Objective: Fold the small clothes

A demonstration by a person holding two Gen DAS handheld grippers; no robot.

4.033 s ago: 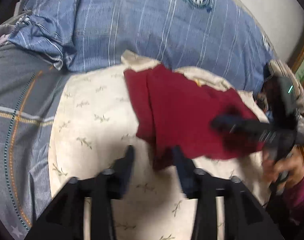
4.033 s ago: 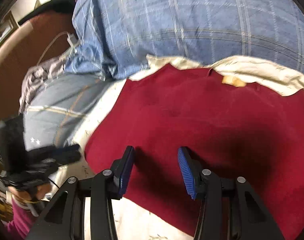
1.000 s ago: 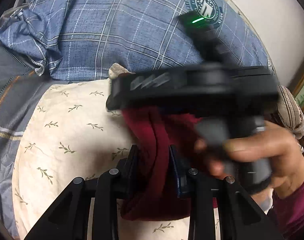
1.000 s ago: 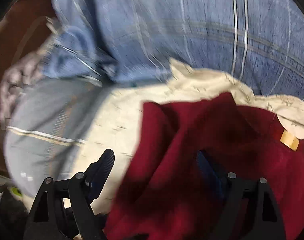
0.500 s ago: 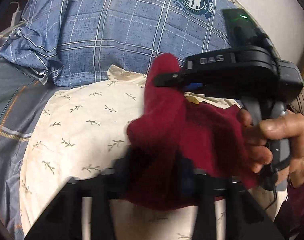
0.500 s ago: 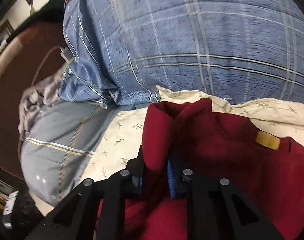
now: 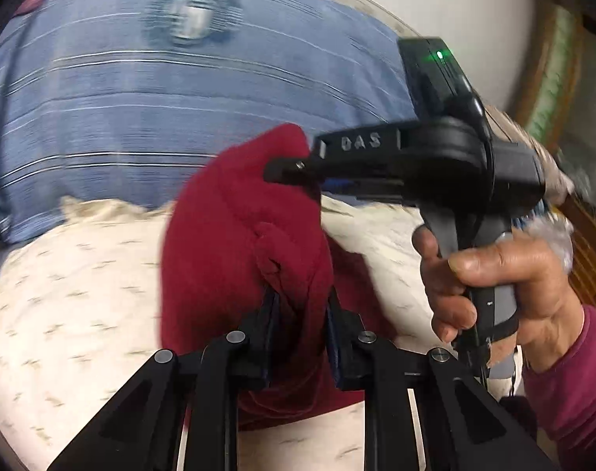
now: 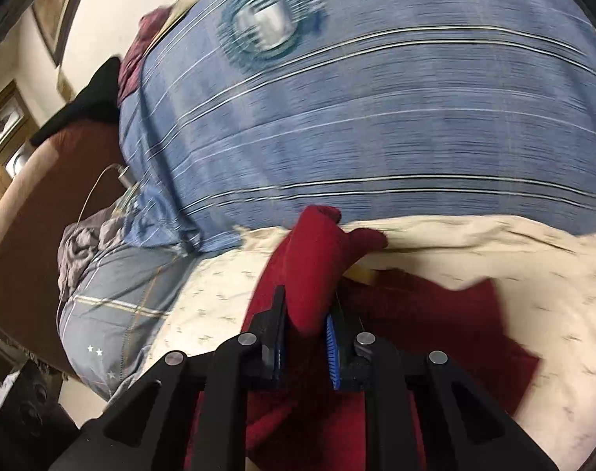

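We look from just behind each hand-held gripper, forward and downward along its fingers, close over the bed. Our left view faces the cream sheet and takes in the right hand-held gripper from its side. Both views share the red garment, the sheet and the blue checked quilt.

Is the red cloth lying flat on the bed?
No, both the left gripper and right gripper pinch the red cloth bunched up.

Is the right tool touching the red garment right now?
Touching. In the right wrist view the right tool has a bunched fold of the red garment pinched between its fingers; the left wrist view shows its tips biting the same cloth.
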